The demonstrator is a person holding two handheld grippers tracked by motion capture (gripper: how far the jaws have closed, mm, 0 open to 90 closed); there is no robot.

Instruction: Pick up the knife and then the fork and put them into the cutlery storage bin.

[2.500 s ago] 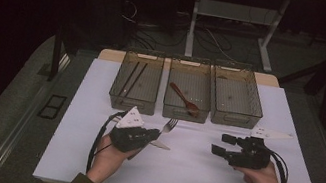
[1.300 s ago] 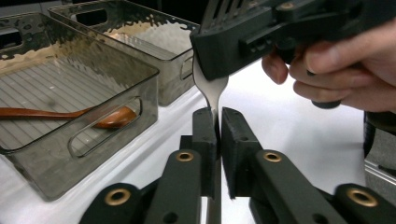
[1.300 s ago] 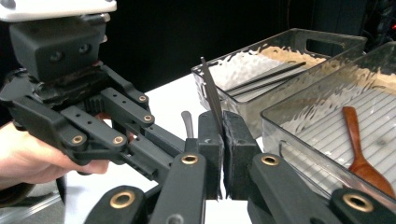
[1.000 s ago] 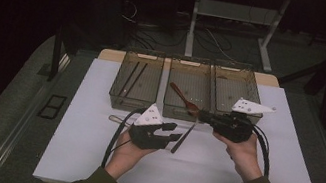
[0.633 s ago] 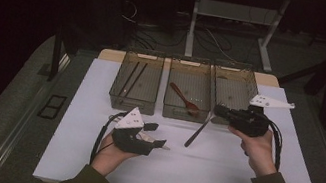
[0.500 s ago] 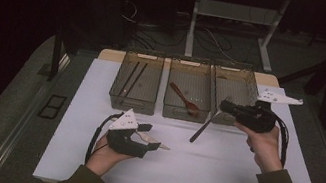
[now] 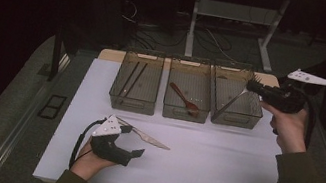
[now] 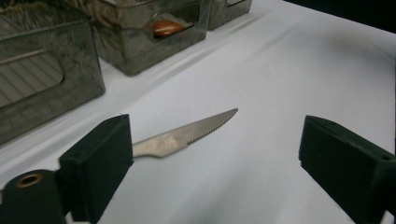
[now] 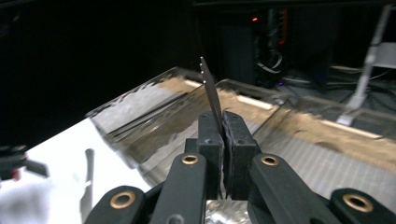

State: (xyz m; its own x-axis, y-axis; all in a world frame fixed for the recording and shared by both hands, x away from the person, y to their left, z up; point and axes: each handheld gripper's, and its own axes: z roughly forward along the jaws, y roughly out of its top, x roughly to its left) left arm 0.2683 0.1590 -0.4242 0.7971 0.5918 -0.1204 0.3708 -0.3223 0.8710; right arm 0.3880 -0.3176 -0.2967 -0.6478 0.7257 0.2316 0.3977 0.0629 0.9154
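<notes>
Metal fork [image 7: 234,100] is pinched thin-edge in the clenched right gripper [image 7: 253,85] over the right bin [image 7: 237,97] at upper right, so it could twist and drop outside, while the left gripper [image 7: 134,142] sits spread beside the knife [image 8: 187,136] on the tabletop [image 7: 219,162].

Three clear plastic bins [image 7: 187,107] in a row block the far edge; white tabletop [image 7: 218,172] in front lies open, bar a steel knife [image 7: 145,136].
</notes>
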